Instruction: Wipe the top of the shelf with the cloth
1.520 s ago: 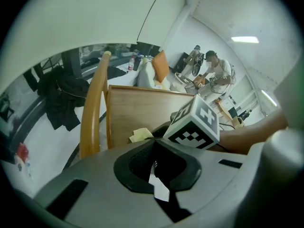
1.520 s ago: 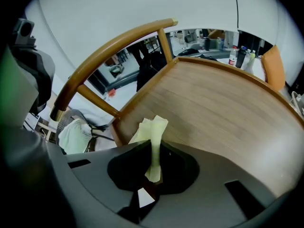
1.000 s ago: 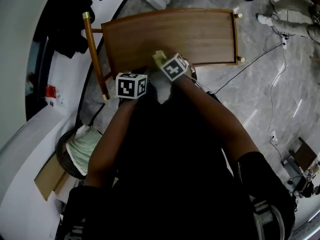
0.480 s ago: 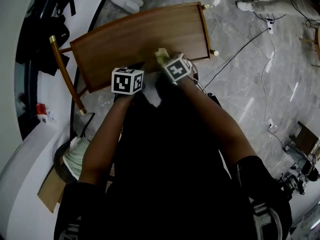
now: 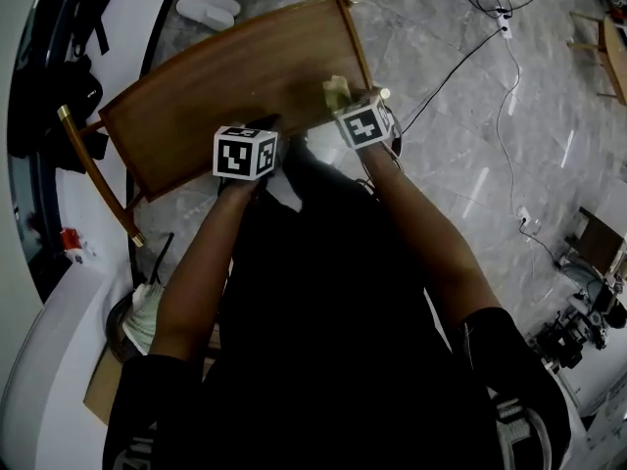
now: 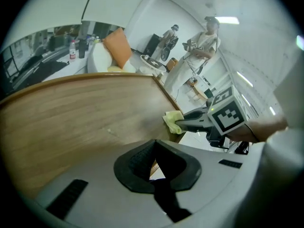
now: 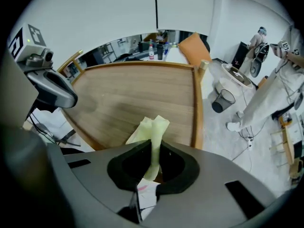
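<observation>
The shelf's wooden top [image 5: 216, 86] fills the upper head view, with a raised rim along its edges. A pale yellow cloth [image 5: 336, 91] rests on the near edge close to the right corner, and my right gripper [image 5: 345, 108] is shut on it. In the right gripper view the cloth [image 7: 151, 129] stands up from between the jaws over the wood [image 7: 137, 91]. My left gripper [image 5: 257, 130] hovers at the near edge further left, shut, holding nothing. The left gripper view shows the cloth [image 6: 172, 121] in the right gripper [image 6: 183, 124] at the shelf's corner.
Grey marble floor surrounds the shelf, with cables [image 5: 505, 86] to the right and white slippers [image 5: 206, 10] behind. A waste bin [image 7: 223, 100] and a person in white [image 7: 266, 94] stand right of the shelf. A basket [image 5: 137, 321] sits by my left side.
My right gripper has slid the cloth rightward along the shelf's near edge, from about the middle to the right corner. The left gripper has stayed beside it at the edge.
</observation>
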The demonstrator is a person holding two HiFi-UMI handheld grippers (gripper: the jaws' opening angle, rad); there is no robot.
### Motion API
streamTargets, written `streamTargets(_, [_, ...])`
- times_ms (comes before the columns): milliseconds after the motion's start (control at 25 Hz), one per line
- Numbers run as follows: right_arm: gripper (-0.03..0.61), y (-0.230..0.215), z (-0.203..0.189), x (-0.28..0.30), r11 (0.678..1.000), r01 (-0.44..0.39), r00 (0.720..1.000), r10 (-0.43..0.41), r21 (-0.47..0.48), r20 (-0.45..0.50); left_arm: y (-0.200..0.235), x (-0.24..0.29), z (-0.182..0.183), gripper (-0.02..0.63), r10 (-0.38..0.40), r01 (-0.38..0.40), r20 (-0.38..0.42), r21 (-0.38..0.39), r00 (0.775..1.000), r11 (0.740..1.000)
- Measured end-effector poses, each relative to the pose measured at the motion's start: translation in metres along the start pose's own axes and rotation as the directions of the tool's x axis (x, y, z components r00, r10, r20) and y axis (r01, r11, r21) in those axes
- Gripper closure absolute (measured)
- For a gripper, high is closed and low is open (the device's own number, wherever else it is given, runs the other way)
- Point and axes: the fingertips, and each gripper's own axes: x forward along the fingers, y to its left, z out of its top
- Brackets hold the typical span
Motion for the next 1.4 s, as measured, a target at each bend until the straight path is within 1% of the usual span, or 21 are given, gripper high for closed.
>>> streamTargets(160, [0.535,-0.029,-0.008,-0.006,0.995,0.068,0.998,-0.069,0.071,0.005,-0.008,0.006,0.005,0.603,-0.011,0.011,0.006,0.004,1.000,1.000])
streamTargets(320, [0.535,-0.038,-0.012,-0.009,0.988,0.111,0.994,-0.112,0.109,-0.004,-0.011,0.003,0.003,0.603,-0.014,0.014,0.014,0.003,1.000,1.000])
streamTargets(440, [0.535,-0.039,-0.012,-0.008,0.985,0.139,0.990,-0.137,0.104,-0.022,-0.007,-0.004,-0.001,0.603,-0.010,0.010,0.023,-0.005,1.000,1.000])
streamTargets(520, [0.535,-0.038,-0.008,-0.009,0.986,0.136,0.991,-0.136,0.101,-0.016,-0.003,-0.012,-0.002,0.603,-0.004,0.004,0.037,-0.016,0.999,1.000])
streamTargets(560, [0.535,-0.035,-0.001,-0.011,0.988,0.120,0.993,-0.122,0.101,0.010,-0.001,-0.017,-0.002,0.603,-0.001,0.002,0.046,-0.020,0.999,1.000])
streamTargets(640, [0.535,-0.018,0.023,-0.023,0.995,0.063,0.991,-0.072,0.082,0.113,0.005,-0.031,-0.002,0.603,0.008,-0.006,0.064,-0.024,0.998,1.000])
streamTargets(680, [0.535,-0.007,0.040,-0.032,0.998,0.033,0.983,-0.043,0.057,0.181,0.009,-0.039,-0.002,0.603,0.014,-0.012,0.075,-0.027,0.997,1.000])
streamTargets(720, [0.535,0.005,0.059,-0.042,1.000,0.007,0.968,-0.014,0.030,0.249,0.014,-0.048,0.000,0.603,0.020,-0.017,0.087,-0.031,0.996,0.999])
streamTargets(800, [0.535,0.029,0.094,-0.063,0.999,-0.047,0.929,0.047,-0.009,0.367,0.021,-0.066,0.004,0.603,0.030,-0.026,0.119,-0.033,0.992,0.999])
streamTargets(880, [0.535,0.057,0.126,-0.086,0.993,-0.113,0.879,0.118,-0.038,0.462,0.027,-0.089,0.012,0.603,0.037,-0.035,0.162,-0.017,0.986,0.999])
streamTargets(920, [0.535,0.070,0.143,-0.098,0.987,-0.152,0.848,0.159,-0.055,0.505,0.030,-0.101,0.018,0.603,0.038,-0.038,0.190,-0.004,0.981,0.999])
streamTargets(1000, [0.535,0.096,0.176,-0.124,0.966,-0.244,0.775,0.250,-0.089,0.581,0.034,-0.128,0.038,0.603,0.030,-0.039,0.267,0.028,0.963,0.999])
streamTargets(1080, [0.535,0.116,0.206,-0.151,0.937,-0.321,0.692,0.330,-0.135,0.642,0.033,-0.159,0.061,0.603,0.014,-0.042,0.361,0.069,0.933,0.997])
streamTargets(1120, [0.535,0.125,0.220,-0.165,0.923,-0.345,0.654,0.367,-0.170,0.661,0.033,-0.175,0.072,0.603,0.007,-0.046,0.406,0.088,0.914,0.995])
streamTargets(1240, [0.535,0.151,0.258,-0.204,0.871,-0.377,0.546,0.484,-0.315,0.683,0.031,-0.224,0.105,0.603,-0.015,-0.067,0.533,0.134,0.846,0.989])
streamTargets(1320, [0.535,0.163,0.272,-0.230,0.836,-0.392,0.487,0.543,-0.385,0.683,0.023,-0.255,0.120,0.603,-0.039,-0.075,0.598,0.164,0.800,0.984])
streamTargets(1400, [0.535,0.171,0.275,-0.255,0.811,-0.409,0.446,0.577,-0.417,0.684,0.012,-0.283,0.124,0.603,-0.074,-0.073,0.641,0.200,0.764,0.977])
